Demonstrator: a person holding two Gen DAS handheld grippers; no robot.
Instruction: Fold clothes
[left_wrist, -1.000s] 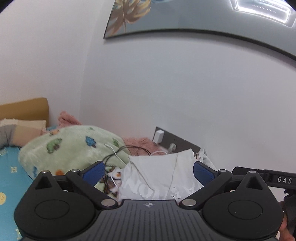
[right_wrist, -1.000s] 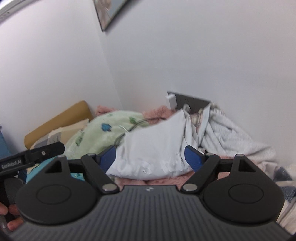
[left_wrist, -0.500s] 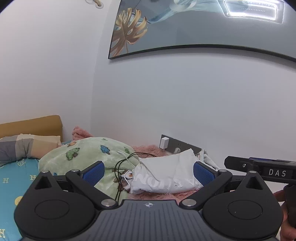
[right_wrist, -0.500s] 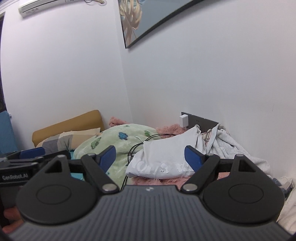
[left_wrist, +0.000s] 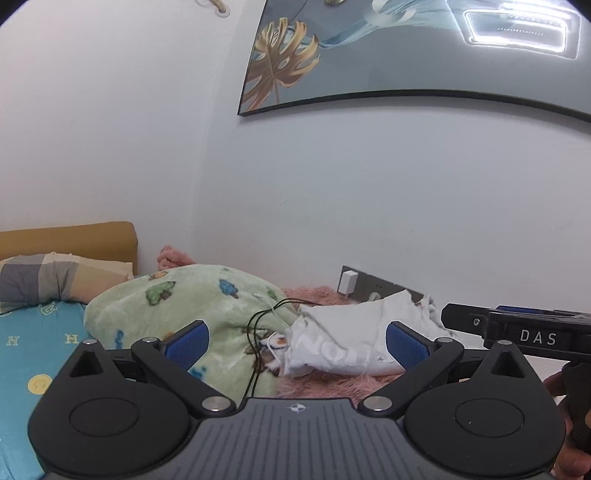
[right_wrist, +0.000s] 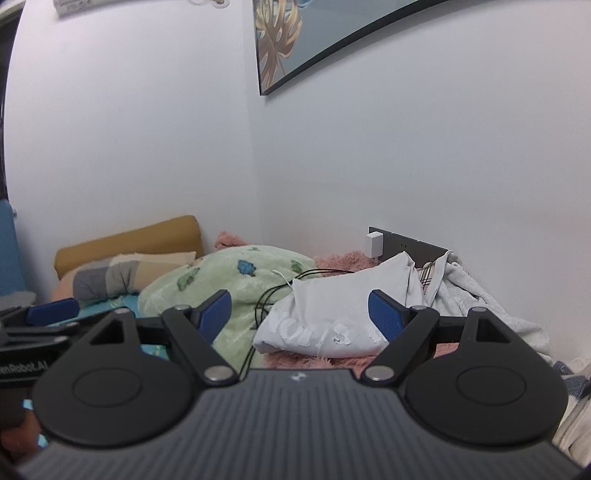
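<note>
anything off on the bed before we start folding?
Yes. Black cables trail over the green blanket and under the white garment, so lifting it could snag them. Both grippers open, holding nothing.

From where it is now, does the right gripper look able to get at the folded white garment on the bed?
Probably yes. The right gripper is open and faces the white garment, with nothing between them. Black cables lie at the garment's left edge and might snag; the grey clothes on its right stay clear.
</note>
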